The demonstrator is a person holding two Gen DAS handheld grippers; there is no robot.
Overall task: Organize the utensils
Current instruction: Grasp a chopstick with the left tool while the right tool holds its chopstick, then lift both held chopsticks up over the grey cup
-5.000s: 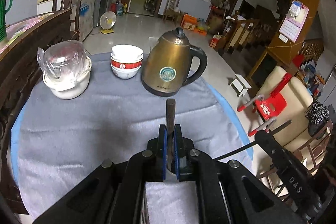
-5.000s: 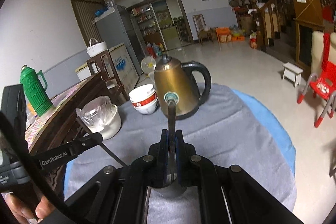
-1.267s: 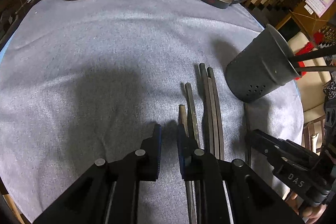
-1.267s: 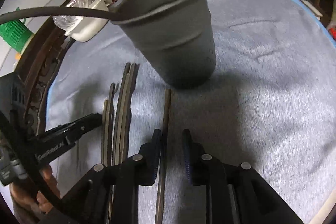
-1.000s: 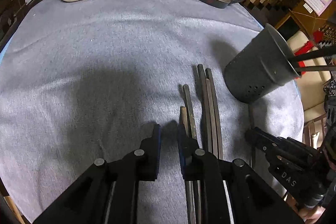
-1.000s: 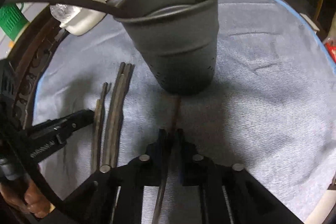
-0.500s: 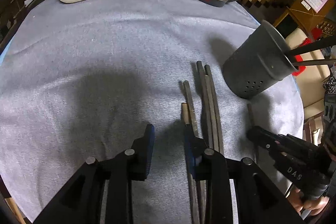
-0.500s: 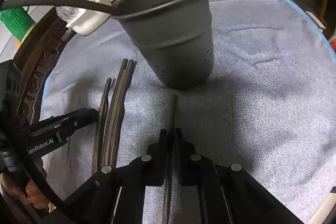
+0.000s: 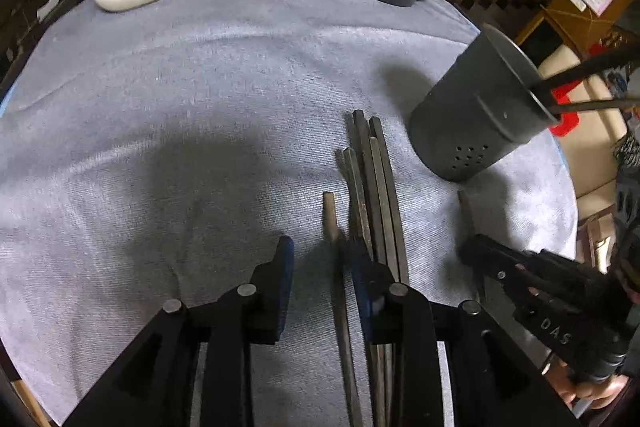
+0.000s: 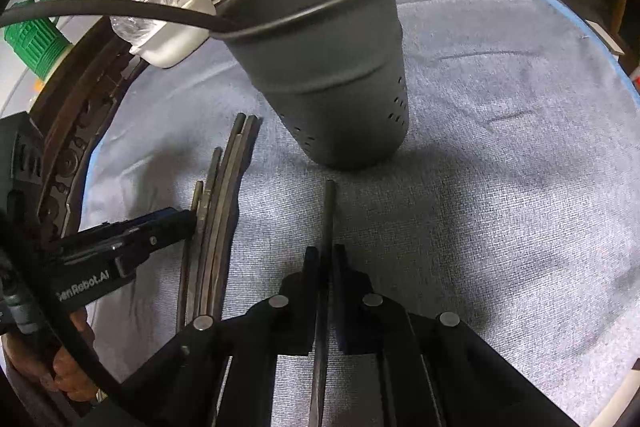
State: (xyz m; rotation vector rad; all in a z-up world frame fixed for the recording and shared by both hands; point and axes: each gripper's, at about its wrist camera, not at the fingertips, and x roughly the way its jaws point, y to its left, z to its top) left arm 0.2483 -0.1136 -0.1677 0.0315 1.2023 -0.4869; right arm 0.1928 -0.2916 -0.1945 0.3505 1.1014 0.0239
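On the grey cloth (image 9: 168, 115), at nine o'clock, the left gripper (image 9: 322, 259) stands parted astride a loose chopstick (image 9: 334, 227) beside the bundle (image 9: 374, 179). At center-right, the right gripper (image 10: 327, 259) is clamped on another chopstick (image 10: 329, 211), its long axis toward twelve, tip near the holder (image 10: 324, 83). These look light, stiff, slippery; pinch mid-shaft.

Both wrist cameras look steeply down, close, sharing the holder (image 9: 476, 115) and chopsticks (image 10: 224, 187).
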